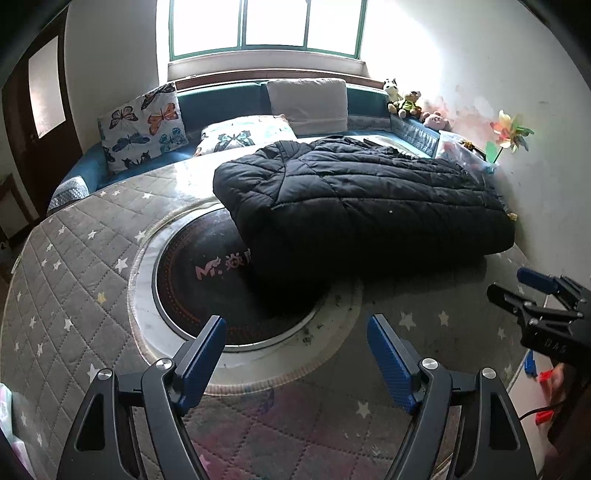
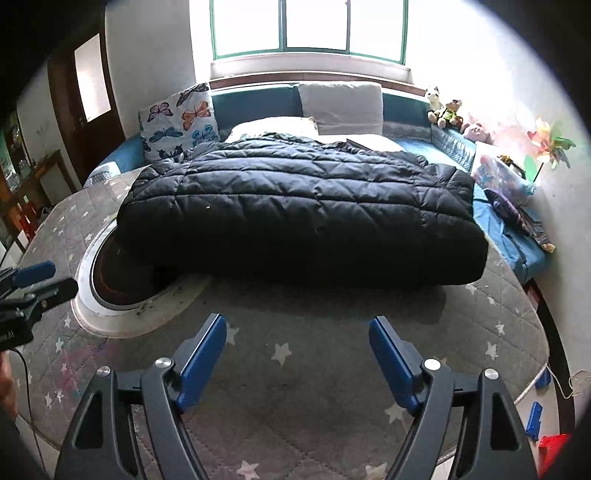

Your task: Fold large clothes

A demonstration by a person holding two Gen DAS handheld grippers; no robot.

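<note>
Left gripper (image 1: 295, 354) nearest the lens, blue fingers (image 1: 205, 358) spread wide apart, nothing between them, hovering above the table cover (image 1: 74, 288). Right gripper (image 2: 297, 354) same: fingers (image 2: 389, 358) wide apart, empty, over the grey star-print quilting. Each gripper also shows at the edge of the other's view, side by side at the near edge of the table, neither touching cloth.

Just ahead of the left gripper: round dark heater plate (image 1: 207, 280) set in a pale ring (image 1: 144, 295), pink logo partly covered.

Beyond that, the black puffer jacket (image 2: 295, 210), a thick padded bundle on the far half of the table. It looks already doubled over, with a rounded fold edge facing the grippers. Long axis runs left-right across both views, square to the direction the grippers point. Its left near corner overhangs the heater plate; its right end reaches the blue sofa seat (image 2: 509, 236).

The jacket lies straight ahead of the right gripper and ahead-right of the left gripper, well apart from both. Judging by framing, the right gripper is the nearer and more centred; the left one has to move forward and to the right to reach the left end.

Likely next: both go forward to the near fold edge, one per end.

Further back: butterfly cushion (image 1: 142, 125), grey pillow (image 1: 306, 103), stuffed toys (image 1: 404, 99), pinwheel (image 1: 511, 131), window (image 1: 266, 26), dark door (image 1: 40, 110) at far left.
</note>
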